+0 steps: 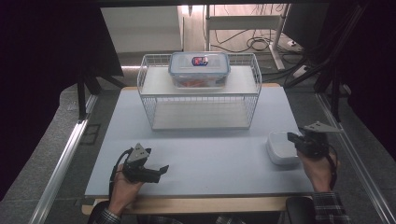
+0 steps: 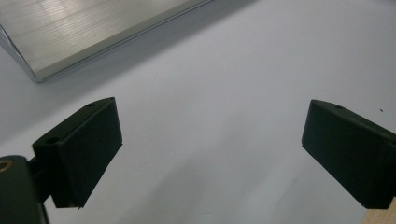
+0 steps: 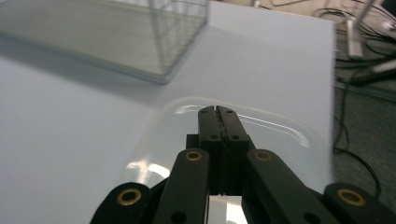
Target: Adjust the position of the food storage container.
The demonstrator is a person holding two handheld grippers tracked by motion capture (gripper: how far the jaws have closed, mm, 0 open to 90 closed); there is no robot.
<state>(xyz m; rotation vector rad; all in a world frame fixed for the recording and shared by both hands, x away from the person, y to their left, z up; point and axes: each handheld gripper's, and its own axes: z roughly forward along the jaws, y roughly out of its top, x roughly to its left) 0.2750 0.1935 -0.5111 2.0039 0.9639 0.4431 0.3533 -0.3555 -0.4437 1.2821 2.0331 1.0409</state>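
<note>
Across the pale table (image 1: 201,158), a white wire rack (image 1: 201,95) stands at the far middle with a clear lidded box (image 1: 199,70) on its upper shelf, well apart from both hands. Near the right edge lies a white rounded-rectangular container (image 1: 280,147), its long axis running near to far, with open table between it and the rack. Over it hangs the right gripper (image 1: 293,138), jaws clenched together on nothing, while the left gripper (image 1: 161,170) rests near the front left, jaws spread wide over bare table.

Overhead plus two close tabletop (image 1: 196,154) views
</note>
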